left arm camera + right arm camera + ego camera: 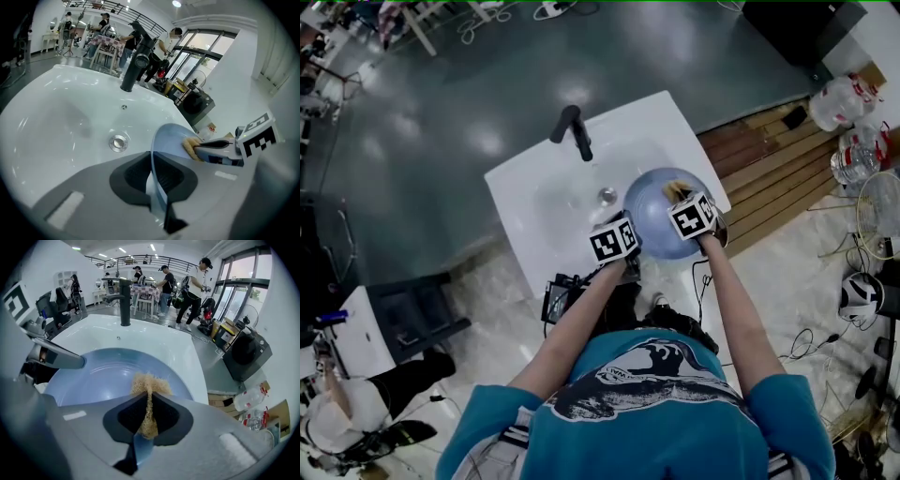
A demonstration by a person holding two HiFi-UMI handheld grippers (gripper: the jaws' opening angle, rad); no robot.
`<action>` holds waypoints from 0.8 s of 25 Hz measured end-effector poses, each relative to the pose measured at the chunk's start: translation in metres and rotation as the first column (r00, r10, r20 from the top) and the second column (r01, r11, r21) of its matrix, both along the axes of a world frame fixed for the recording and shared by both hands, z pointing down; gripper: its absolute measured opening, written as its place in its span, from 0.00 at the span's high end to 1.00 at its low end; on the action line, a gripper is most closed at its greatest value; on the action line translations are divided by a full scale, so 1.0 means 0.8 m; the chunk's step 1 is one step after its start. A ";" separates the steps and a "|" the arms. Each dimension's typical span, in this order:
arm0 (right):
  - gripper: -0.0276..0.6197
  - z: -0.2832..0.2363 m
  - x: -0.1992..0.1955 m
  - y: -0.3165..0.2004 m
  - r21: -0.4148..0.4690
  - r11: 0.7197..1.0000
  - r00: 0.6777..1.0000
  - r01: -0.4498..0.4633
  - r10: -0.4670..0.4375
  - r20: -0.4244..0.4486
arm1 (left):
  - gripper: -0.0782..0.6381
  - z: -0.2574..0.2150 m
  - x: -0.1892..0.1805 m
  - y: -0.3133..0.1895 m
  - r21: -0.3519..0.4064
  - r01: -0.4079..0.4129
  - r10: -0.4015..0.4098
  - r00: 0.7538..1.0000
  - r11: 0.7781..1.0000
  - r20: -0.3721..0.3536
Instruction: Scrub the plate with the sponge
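Left gripper [153, 178] is clamped on the near rim of the blue plate [169, 138], holding it tilted over the white sink [56, 122] so that the right gripper [147, 414], pinching the tan sponge [149, 380], can press it against the plate's inner face.

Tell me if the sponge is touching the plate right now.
Touching. The left gripper view shows the sponge pressed against the plate's inner face, clamped in the right tongs.

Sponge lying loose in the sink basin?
No, the right hand-held gripper is shut on the sponge, holding it over the plate.
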State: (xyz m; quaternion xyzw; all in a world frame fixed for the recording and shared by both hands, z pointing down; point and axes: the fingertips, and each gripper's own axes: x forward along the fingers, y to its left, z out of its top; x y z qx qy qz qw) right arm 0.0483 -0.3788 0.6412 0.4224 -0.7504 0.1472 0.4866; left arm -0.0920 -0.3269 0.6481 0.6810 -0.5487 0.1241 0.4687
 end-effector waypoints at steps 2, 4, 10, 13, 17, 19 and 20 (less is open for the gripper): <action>0.91 0.000 -0.016 0.008 0.013 0.999 0.999 0.046 -0.046 0.002 | 0.85 0.003 -0.003 0.002 -0.009 0.020 -0.020 1.000 1.000 -0.003; 0.91 0.002 -0.029 0.022 0.016 0.996 0.996 0.088 -0.088 0.002 | 0.85 0.004 -0.004 0.003 -0.012 0.030 -0.030 1.000 0.999 -0.003; 0.91 0.003 -0.065 0.067 -0.001 0.980 0.980 0.197 -0.197 0.020 | 0.85 0.002 -0.003 0.001 0.001 0.046 -0.046 0.999 0.999 -0.004; 0.91 0.003 -0.071 0.089 -0.014 0.972 0.971 0.236 -0.236 0.033 | 0.85 0.002 -0.004 0.001 0.000 0.069 -0.069 0.998 0.998 -0.016; 0.91 0.002 -0.070 0.114 -0.055 0.963 0.962 0.262 -0.257 0.092 | 0.84 -0.001 -0.004 -0.001 0.008 0.089 -0.089 0.996 0.996 -0.022; 0.91 0.003 -0.066 0.123 -0.079 0.963 0.959 0.257 -0.244 0.144 | 0.84 -0.004 -0.002 -0.001 0.021 0.081 -0.081 0.997 0.996 -0.014; 0.91 0.003 -0.063 0.126 -0.086 0.965 0.957 0.250 -0.233 0.171 | 0.84 -0.005 -0.001 -0.002 0.024 0.079 -0.078 0.997 0.997 -0.012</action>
